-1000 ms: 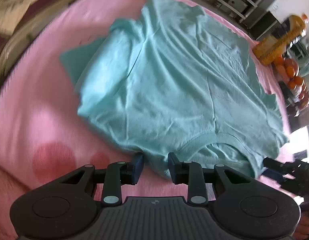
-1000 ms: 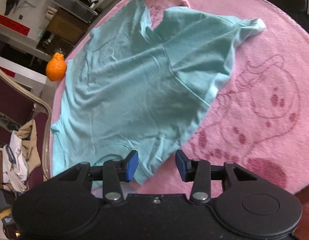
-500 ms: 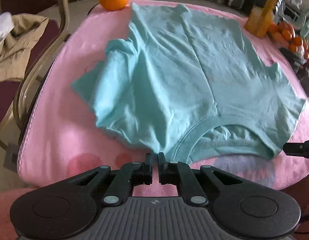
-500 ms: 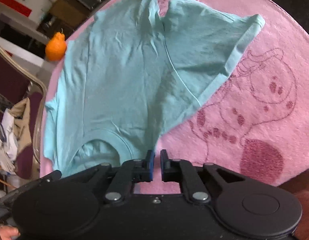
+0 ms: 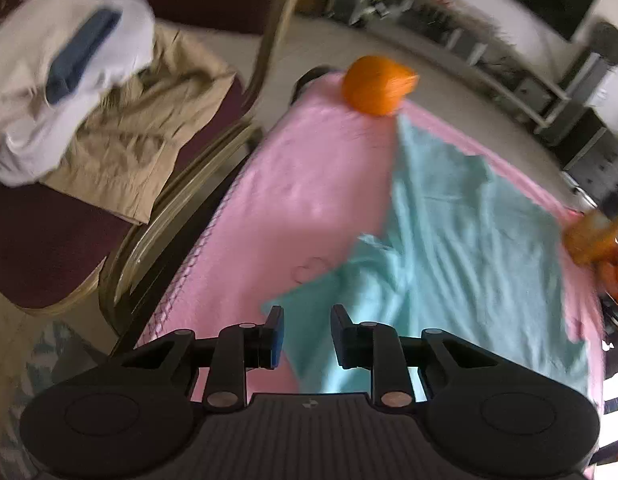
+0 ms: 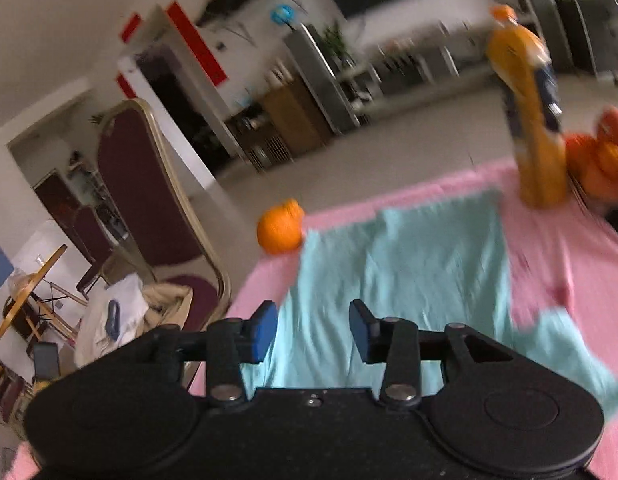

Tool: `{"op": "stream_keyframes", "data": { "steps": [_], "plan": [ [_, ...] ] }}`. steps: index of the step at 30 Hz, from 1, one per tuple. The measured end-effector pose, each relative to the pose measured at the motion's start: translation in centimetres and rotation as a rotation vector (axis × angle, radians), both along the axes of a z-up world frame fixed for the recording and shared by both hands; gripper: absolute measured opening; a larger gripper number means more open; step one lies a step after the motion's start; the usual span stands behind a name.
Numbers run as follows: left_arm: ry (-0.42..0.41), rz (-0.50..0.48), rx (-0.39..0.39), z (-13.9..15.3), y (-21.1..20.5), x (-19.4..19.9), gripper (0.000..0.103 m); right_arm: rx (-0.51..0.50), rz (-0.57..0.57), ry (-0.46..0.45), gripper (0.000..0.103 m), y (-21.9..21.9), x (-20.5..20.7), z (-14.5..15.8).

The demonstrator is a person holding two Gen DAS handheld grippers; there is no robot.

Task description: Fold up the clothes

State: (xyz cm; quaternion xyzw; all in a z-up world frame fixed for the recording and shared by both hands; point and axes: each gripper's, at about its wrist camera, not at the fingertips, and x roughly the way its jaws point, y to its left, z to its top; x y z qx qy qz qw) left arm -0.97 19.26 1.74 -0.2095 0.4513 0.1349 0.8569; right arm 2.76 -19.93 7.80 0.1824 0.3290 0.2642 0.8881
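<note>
A light teal T-shirt (image 5: pixel 461 248) lies spread on the pink blanket (image 5: pixel 309 200) that covers the table. My left gripper (image 5: pixel 307 338) is open above the shirt's near left sleeve, nothing between its blue pads. In the right wrist view the same T-shirt (image 6: pixel 413 272) lies flat, one sleeve sticking out at the right. My right gripper (image 6: pixel 313 330) is open over the shirt's near part and holds nothing. Both views are blurred by motion.
An orange fruit (image 5: pixel 375 84) sits at the blanket's far corner. An orange juice bottle (image 6: pixel 529 120) and a heap of oranges (image 6: pixel 597 160) stand at the far right. A dark red chair (image 5: pixel 69 184) with beige and white clothes stands left of the table.
Both grippers were shut on the shirt's near edge half a second ago; both are now open and have let it go. Both cameras have tilted up and swung left.
</note>
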Motion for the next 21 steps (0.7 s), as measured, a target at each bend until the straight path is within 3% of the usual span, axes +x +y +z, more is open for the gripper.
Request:
{"op": "stream_keyframes", "data": {
  "steps": [4,6,9,13,17,20,21],
  "plan": [
    [0.054,0.041,-0.066,-2.8,1.4,1.5,0.021,-0.017,-0.008,-0.017,0.039,1.0,2.6,-4.2],
    [0.090,0.058,-0.086,-3.7,1.6,2.1,0.022,-0.022,-0.040,0.056,0.039,0.9,3.3,-7.1],
    [0.129,0.072,-0.059,-4.2,1.2,2.7,0.027,-0.053,-0.044,0.116,0.038,1.2,4.0,-8.3],
    [0.184,0.097,-0.062,-5.5,1.1,3.4,0.029,-0.077,-0.046,0.120,0.039,1.4,4.0,-8.5],
    [0.179,0.116,-0.020,-5.7,0.8,3.9,0.036,-0.092,-0.048,0.141,0.039,1.4,4.1,-8.9],
    [0.161,0.117,0.013,-5.6,0.3,3.9,0.026,-0.103,-0.050,0.158,0.040,1.5,4.2,-9.3],
    [0.148,0.107,0.024,-5.4,0.0,3.9,0.006,-0.113,-0.058,0.177,0.040,1.5,4.4,-9.6]
  ]
}}
